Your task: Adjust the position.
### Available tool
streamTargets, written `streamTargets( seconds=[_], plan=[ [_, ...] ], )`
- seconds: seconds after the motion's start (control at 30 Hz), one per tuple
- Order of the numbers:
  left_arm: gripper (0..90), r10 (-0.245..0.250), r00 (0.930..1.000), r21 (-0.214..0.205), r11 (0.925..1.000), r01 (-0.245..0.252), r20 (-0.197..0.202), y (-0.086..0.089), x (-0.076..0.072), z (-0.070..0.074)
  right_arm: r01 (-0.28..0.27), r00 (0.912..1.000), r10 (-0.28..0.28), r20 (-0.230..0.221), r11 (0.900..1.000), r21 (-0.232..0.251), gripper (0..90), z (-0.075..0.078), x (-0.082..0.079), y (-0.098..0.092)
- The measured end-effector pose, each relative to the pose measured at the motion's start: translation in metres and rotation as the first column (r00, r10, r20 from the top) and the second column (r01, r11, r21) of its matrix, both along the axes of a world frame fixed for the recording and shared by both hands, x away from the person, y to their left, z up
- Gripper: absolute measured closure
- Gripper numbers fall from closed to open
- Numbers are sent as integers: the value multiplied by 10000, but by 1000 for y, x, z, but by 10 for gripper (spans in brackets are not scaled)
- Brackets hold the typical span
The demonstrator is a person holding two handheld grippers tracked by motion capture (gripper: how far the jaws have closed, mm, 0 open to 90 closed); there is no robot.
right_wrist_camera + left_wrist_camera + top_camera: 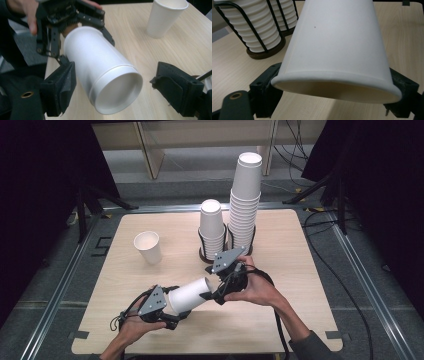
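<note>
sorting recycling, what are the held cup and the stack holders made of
Held cup: likely paper, matte white, with a rolled rim and a faint side seam in the left gripper view. Stack holders: thin black wire uprights, probably metal, on dark round bases, possibly wood.

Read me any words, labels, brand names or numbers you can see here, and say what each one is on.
None: no readable text anywhere. The held paper cup is plain white, and so are the upright cup and the two cup stacks. The left gripper and table carry no markings.
</note>
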State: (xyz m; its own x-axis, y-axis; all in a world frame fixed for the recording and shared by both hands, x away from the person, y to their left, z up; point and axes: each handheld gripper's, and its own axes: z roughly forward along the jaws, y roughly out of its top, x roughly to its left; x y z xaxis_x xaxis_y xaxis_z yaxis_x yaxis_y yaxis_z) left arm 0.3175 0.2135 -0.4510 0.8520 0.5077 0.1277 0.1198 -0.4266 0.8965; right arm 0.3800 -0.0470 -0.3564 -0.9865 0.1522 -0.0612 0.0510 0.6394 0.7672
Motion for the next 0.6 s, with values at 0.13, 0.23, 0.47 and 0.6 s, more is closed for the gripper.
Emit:
streamTargets(
  seconds=[0.13, 0.23, 0.47, 0.6],
  plan=[
    [152, -75, 9999, 225, 9997, 78, -155, 0, 1, 0, -365, 9984, 392, 412, 9972, -659, 191, -2, -7, 7],
    [152, -88, 9996, 400, 9991, 99, -280, 0, 0, 0, -387, 9987, 415, 285, 9949, -934, 191, -4, -11, 10],
    [152, -367, 9988, 720, 9966, 390, -336, -3, -1, 1, -723, 9953, 813, 524, 9853, -1550, 189, -12, -17, 21],
    [152, -545, 9979, 875, 9945, 574, -353, -3, -1, 1, -858, 9934, 984, 587, 9783, -1887, 186, -15, -19, 24]
  ],
)
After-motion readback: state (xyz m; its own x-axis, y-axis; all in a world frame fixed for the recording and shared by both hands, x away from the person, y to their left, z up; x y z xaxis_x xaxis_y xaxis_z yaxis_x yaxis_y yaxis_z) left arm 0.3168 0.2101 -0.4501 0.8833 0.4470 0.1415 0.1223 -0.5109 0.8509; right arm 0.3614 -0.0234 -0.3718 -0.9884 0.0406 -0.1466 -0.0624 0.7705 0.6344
